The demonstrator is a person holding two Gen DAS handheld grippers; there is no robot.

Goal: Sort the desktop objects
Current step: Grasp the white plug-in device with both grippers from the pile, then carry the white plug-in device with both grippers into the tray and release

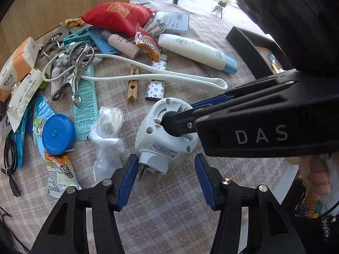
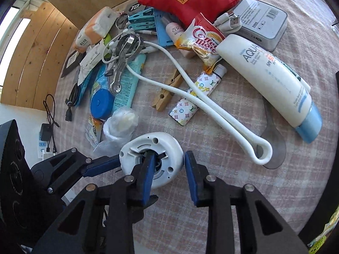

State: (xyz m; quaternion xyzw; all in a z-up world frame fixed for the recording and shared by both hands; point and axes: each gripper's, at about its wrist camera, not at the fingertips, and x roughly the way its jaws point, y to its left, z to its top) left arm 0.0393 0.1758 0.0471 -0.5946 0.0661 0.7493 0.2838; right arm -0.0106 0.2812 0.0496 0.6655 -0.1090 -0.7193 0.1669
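White plug adapter (image 1: 165, 133) between spread left fingers (image 1: 127, 180), right fingers (image 2: 148, 169) straddling its rim, unclenched

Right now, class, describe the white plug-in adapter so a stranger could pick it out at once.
Start from the long white sunscreen tube with the blue cap, then follow the white looped strap toward the cameras. Beside a crumpled clear plastic bag sits the white plug-in adapter: rounded, with two metal prongs.

right tongs (image 2: 168, 176): parted, left blue pad inside hollow of white plug adapter (image 2: 151, 158), right pad beside its rim | left tongs (image 2: 112, 160): at adapter's far side, contact unclear | white strap (image 2: 190, 97), sunscreen tube (image 2: 269, 80) beyond on tabletop (image 2: 222, 190)
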